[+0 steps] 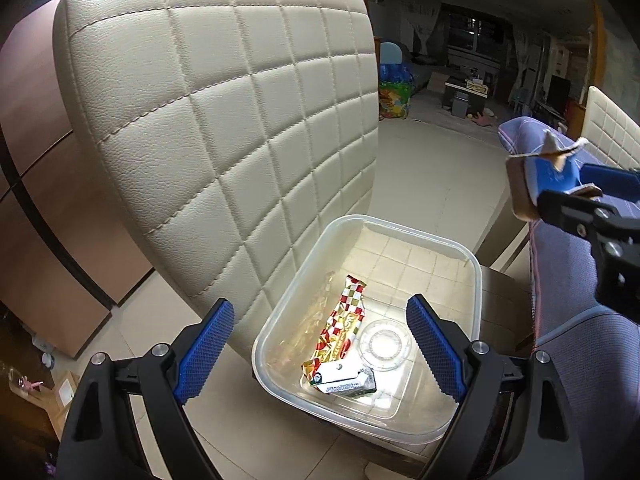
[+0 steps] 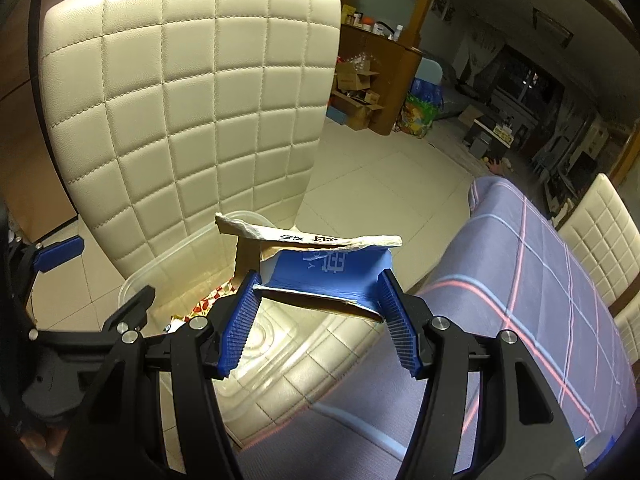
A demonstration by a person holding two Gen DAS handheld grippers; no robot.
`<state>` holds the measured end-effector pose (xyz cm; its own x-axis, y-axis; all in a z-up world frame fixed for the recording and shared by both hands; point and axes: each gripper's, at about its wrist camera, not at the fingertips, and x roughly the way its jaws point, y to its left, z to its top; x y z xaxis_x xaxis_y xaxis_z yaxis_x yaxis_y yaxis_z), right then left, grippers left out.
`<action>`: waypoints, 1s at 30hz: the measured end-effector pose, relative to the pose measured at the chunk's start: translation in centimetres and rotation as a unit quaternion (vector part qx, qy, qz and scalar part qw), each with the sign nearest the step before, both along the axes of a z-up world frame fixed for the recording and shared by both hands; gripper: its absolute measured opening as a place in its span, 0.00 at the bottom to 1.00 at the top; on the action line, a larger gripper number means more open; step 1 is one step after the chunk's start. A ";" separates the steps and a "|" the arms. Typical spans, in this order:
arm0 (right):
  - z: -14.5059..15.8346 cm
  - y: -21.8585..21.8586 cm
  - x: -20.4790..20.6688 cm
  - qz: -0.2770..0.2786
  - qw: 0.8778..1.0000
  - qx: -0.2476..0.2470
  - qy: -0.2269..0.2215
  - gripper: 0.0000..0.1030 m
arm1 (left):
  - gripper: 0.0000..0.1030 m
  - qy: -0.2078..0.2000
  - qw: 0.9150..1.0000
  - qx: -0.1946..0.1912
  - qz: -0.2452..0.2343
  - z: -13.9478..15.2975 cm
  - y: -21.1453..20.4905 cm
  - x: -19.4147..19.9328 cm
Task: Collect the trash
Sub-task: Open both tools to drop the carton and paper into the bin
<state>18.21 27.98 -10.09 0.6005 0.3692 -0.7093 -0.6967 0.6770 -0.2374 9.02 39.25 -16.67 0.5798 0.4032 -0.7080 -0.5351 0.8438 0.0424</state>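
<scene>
A clear plastic bin [image 1: 472, 258] sits on a cream quilted chair seat. Inside lie a red-gold checked wrapper [image 1: 344, 322], a small white-green carton [image 1: 346, 380] and a clear round lid [image 1: 385, 344]. My left gripper [image 1: 320, 350] is open and empty just above the bin's near side. My right gripper [image 2: 320, 300] is shut on a torn blue cardboard box [image 2: 324, 272] and holds it above the bin's right side [image 2: 132, 284]. It also shows at the right of the left wrist view [image 1: 548, 176].
The cream quilted chair back [image 1: 216, 120] rises right behind the bin. A table with a purple plaid cloth [image 2: 540, 300] stands to the right, with more cream chairs [image 2: 596, 220] beyond it. Tiled floor [image 1: 432, 176] and cluttered furniture lie further back.
</scene>
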 end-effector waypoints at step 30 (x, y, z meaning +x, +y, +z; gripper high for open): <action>-0.8 -6.0 0.7 -0.037 0.999 -0.009 -0.013 0.83 | 0.83 0.003 1.000 0.014 -0.018 0.5 -2.1 0.7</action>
